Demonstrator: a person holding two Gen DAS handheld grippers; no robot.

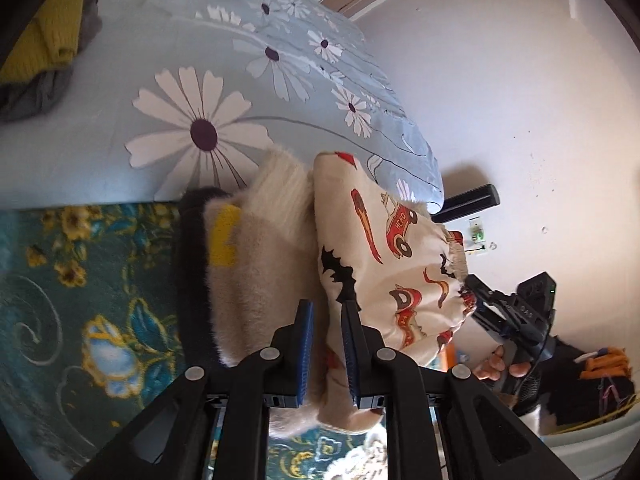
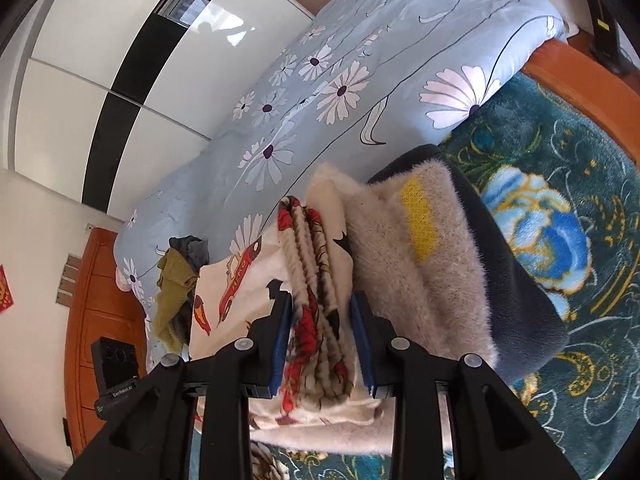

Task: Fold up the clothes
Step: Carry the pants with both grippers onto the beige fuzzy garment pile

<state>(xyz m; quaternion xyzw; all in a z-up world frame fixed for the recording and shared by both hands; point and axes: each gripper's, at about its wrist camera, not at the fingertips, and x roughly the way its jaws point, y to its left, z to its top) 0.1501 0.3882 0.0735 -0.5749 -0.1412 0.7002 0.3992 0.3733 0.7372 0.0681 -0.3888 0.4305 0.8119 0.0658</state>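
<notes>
A folded cream garment printed with red cars and black bats [image 1: 392, 256] lies on a stack of folded clothes: a fuzzy beige sweater with a yellow patch [image 1: 256, 264] and a dark garment [image 1: 192, 264] under it. My left gripper [image 1: 328, 312] is shut on one edge of the car-print garment. In the right wrist view my right gripper [image 2: 320, 304] is shut on its gathered waistband edge [image 2: 316, 312], with the beige sweater [image 2: 424, 256] and dark garment [image 2: 516, 300] to the right. The right gripper also shows in the left wrist view [image 1: 472, 292].
The stack rests on a teal floral blanket [image 1: 80, 300] on a bed with an orange wooden frame [image 2: 592, 76]. A light blue daisy-print duvet [image 1: 224, 80] lies behind. A pile of yellow and grey clothes [image 1: 48, 40] sits at the far end. A white wardrobe [image 2: 120, 60] stands beyond.
</notes>
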